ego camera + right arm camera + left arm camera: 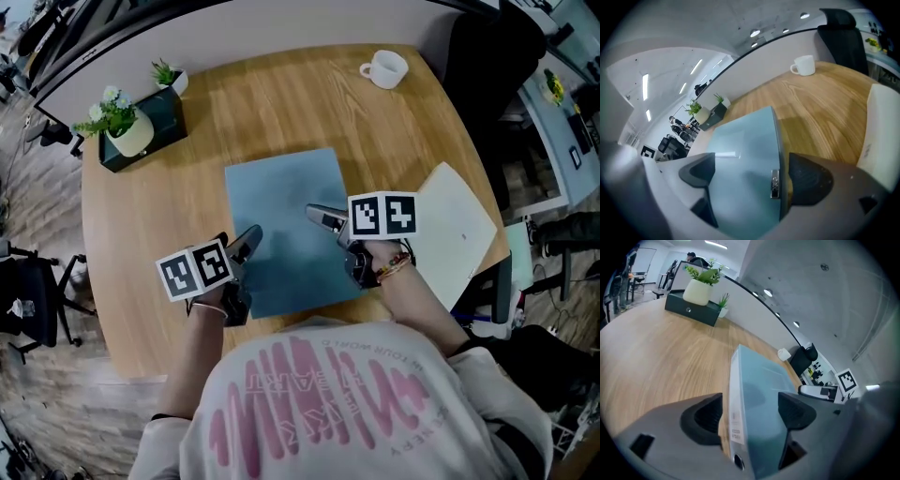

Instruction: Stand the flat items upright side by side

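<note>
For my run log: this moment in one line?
blue folder: lying flat | left tool: open around its edge | right tool: open around its edge

Matt plastic folder [291, 225] — wood-grain table [281, 103]

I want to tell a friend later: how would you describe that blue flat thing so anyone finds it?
Start at the round wooden table. Near its middle, before the person, a blue folder lies flat. Its neighbour on the right, at the table's edge, is a white folder; this one alone is pale blue-grey.
</note>
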Action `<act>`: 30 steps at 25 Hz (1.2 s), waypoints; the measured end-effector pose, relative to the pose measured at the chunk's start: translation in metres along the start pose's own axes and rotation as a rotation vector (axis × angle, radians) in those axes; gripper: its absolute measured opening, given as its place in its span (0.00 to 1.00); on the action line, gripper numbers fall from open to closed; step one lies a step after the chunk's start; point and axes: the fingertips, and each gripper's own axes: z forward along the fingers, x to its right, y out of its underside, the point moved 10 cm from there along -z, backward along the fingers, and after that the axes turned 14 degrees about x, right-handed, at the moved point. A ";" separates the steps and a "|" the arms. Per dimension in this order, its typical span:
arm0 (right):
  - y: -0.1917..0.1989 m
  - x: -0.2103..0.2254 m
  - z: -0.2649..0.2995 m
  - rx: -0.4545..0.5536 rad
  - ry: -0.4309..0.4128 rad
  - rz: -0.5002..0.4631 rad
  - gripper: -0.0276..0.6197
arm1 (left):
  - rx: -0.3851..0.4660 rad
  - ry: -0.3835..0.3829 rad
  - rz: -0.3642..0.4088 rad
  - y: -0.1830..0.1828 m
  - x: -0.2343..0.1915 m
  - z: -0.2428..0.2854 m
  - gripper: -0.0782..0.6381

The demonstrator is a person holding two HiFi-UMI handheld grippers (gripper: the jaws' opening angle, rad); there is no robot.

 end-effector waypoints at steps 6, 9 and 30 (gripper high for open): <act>0.011 0.002 0.022 -0.089 0.018 -0.043 0.79 | -0.068 0.009 0.018 0.011 -0.001 0.013 0.66; 0.017 0.003 0.027 -0.095 0.026 -0.052 0.84 | -0.086 0.021 0.031 0.014 0.000 0.018 0.67; -0.018 -0.044 -0.007 0.214 -0.054 -0.260 0.83 | 0.035 0.103 0.317 -0.037 0.042 0.001 0.66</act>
